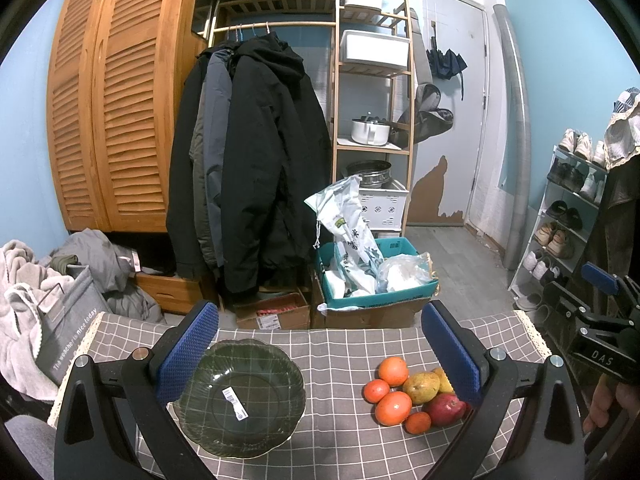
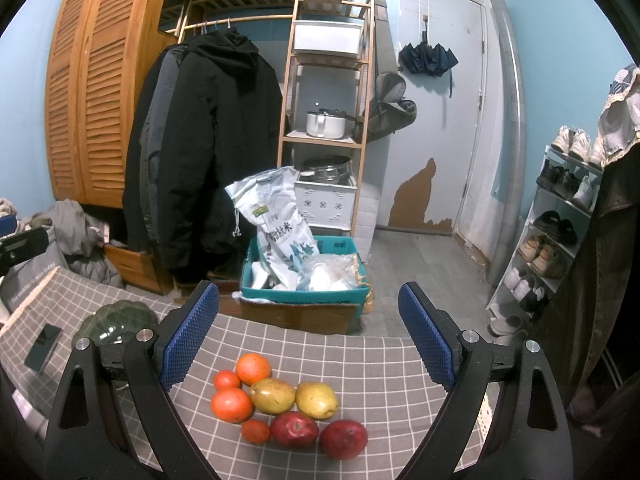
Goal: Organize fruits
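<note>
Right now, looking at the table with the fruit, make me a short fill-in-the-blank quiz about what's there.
1. The green glass bowl holds ____ fruit.
2. The number of red apples in the pile is ____.
3. Both the left gripper and the right gripper have their jaws ____.
4. The smartphone lies on the checked ____.

Missing words: no; two; open; tablecloth

Glossy glass bowl (image 1: 240, 396), checked cloth tablecloth (image 1: 344, 360)

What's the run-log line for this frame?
stage: pre-grasp | left claw: open, empty | right claw: open, empty | fruit pile: on tablecloth | glass bowl: empty
</note>
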`<state>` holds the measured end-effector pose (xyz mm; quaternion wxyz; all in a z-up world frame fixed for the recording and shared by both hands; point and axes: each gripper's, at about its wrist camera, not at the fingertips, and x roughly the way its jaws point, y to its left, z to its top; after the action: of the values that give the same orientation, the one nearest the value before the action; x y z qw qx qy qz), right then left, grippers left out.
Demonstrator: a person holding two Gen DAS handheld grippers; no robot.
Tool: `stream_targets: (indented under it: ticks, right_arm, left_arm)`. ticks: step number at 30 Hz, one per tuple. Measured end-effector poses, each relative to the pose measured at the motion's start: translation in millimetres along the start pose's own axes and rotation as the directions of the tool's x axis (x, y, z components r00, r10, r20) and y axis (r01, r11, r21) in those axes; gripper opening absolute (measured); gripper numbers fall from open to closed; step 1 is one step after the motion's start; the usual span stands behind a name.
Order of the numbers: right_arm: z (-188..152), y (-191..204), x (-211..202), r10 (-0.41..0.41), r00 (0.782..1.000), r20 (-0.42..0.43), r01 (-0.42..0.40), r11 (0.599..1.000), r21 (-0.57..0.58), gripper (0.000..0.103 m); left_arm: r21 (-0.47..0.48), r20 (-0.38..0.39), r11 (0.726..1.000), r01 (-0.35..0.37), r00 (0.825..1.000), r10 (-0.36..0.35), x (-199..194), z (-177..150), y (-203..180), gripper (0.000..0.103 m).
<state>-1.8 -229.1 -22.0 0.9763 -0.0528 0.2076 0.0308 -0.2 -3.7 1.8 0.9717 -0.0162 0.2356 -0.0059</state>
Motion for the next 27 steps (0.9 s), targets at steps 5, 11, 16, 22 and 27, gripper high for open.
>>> stream_targets:
  ticks: [5, 11, 16, 22, 27]
  right_arm:
    - [-0.1, 0.4, -0.6, 0.0, 1.0, 0.001, 0.0, 1.0, -0.002, 0.09]
    - [-1.1, -1.6, -1.1, 0.0, 1.0, 0.001, 0.0, 1.0, -0.001, 0.09]
    - [-2.1, -2.5, -1.0, -0.001, 1.0, 0.0, 0.001, 1.0, -0.001, 0.09]
    - [-7.5, -6.0, 2.9, -0.012, 1.0, -0.022, 0.012, 1.0, 0.001, 0.09]
    - [-12.7, -11.4, 7.9, -0.025, 0.999, -0.047, 0.026, 1.0, 0.01, 0.09]
  left_arm:
    - [-0.001, -0.001, 1.0, 0.001, 1.0, -0.001, 0.3, -0.3, 1.0, 0.102]
    - [-0.001, 0.0, 1.0, 0.001, 1.0, -0.001, 0.3, -0.7, 1.2, 0.102]
    - [0.008, -0.005, 1.0, 0.003, 1.0, -0.003, -0.7, -0.6, -7.6, 0.103]
    - [0.015, -0.031, 1.0, 0.003, 1.0, -0.003, 6.3, -5.3, -15.7, 0.102]
    - [0.035, -0.076, 0.999, 0.003, 0.997, -0.001, 22.7, -12.2, -22.7, 0.102]
